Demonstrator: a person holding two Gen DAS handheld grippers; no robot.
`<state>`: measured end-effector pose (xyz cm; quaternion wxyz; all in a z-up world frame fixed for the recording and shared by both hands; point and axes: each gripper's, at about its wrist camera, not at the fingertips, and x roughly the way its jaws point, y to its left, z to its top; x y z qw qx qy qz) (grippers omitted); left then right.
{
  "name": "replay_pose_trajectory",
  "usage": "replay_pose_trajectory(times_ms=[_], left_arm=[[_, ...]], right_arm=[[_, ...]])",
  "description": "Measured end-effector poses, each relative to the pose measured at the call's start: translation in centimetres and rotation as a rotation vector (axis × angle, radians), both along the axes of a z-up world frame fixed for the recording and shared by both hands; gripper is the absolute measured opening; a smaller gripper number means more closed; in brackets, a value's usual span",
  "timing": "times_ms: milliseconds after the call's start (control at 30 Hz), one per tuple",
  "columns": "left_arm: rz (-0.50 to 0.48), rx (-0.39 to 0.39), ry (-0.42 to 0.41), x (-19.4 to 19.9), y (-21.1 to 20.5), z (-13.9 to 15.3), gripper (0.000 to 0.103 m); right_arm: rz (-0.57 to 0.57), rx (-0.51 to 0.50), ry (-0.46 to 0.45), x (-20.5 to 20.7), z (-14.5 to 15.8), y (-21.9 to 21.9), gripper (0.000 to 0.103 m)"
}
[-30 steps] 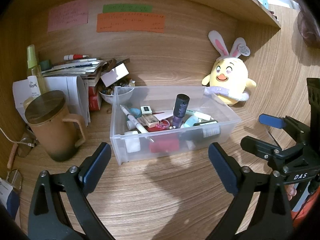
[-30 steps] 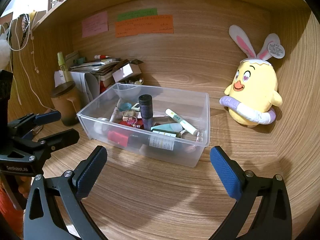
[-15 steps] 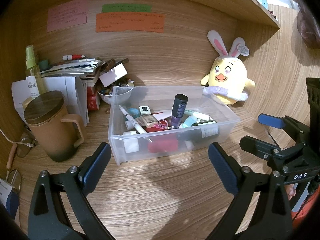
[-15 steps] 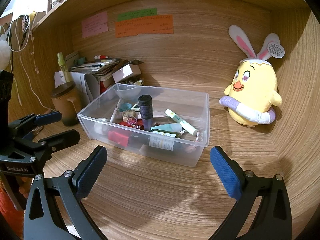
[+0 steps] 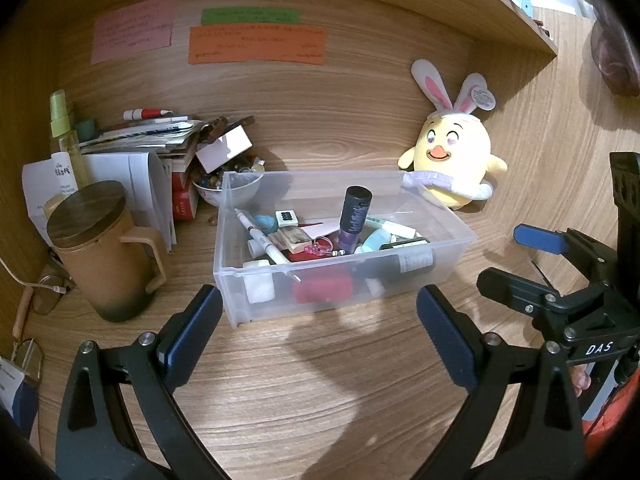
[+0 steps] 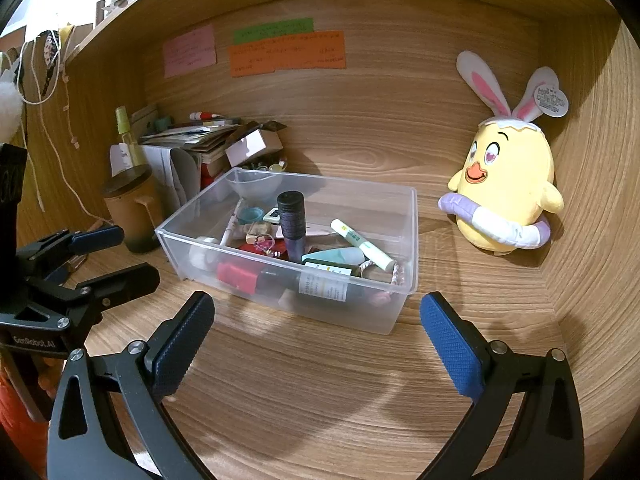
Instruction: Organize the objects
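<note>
Wooden desk (image 5: pixel 320 392), cluttered clear bin (image 5: pixel 344 280), empty grippers

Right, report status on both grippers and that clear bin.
Left gripper open, empty. Right gripper open, empty. Clear bin full of clutter, untouched, ahead of both. Nothing between.

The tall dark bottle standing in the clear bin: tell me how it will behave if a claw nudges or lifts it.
The tall dark bottle stands upright and narrow among loose clutter, so a side nudge would probably tip it. Its round body likely rolls once down. It looks rigid and smooth, so possibly slippery between the pads.
</note>
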<state>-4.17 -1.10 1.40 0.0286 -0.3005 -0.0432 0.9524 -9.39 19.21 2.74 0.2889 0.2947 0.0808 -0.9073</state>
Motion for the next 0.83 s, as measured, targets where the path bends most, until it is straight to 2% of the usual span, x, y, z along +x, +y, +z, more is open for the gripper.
replay_pose_trajectory(times_ms=[400,600,833], left_arm=[[-0.006,0.049,-0.036,-0.22,-0.36,-0.71,0.099],[-0.016,0.063,-0.027,-0.16,-0.48,-0.60,0.099],[-0.017,0.051,-0.029,-0.18,-0.37,-0.51,0.101]], right_arm=[[-0.002,-0.002,-0.002,0.02,-0.05,0.11,0.103],[-0.004,-0.003,-0.006,0.15,-0.13,0.16,0.103],[-0.010,-0.004,-0.018,0.04,-0.51,0.02,0.103]])
